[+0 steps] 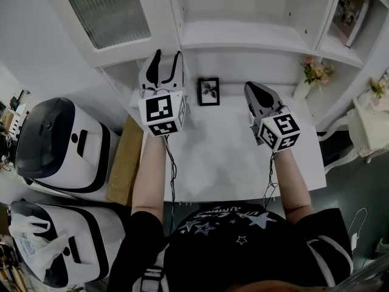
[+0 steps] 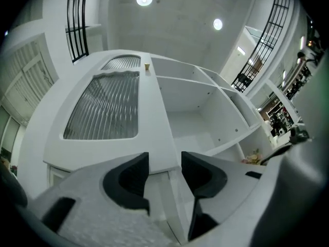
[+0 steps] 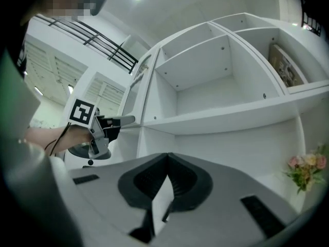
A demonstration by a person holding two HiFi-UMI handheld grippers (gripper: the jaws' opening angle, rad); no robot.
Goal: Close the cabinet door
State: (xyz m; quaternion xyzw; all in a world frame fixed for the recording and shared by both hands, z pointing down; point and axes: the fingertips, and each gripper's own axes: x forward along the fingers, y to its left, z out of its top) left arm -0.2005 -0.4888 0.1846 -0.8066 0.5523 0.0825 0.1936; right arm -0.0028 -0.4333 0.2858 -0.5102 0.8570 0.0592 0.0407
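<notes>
The white cabinet door (image 1: 106,11), a ribbed glass pane in a smooth painted frame, stands swung open at eleven o'clock of the left claw (image 1: 168,56). That claw's padded black jaws are apart, and the door's lower corner shows in the gap. The right claw (image 1: 251,89) is closed on nothing over the white counter (image 1: 225,163), with open shelves (image 1: 243,38) at twelve o'clock

A homelike room: white cabinet (image 1: 243,41), framed picture (image 1: 208,91), potted flowers (image 1: 315,70)
</notes>
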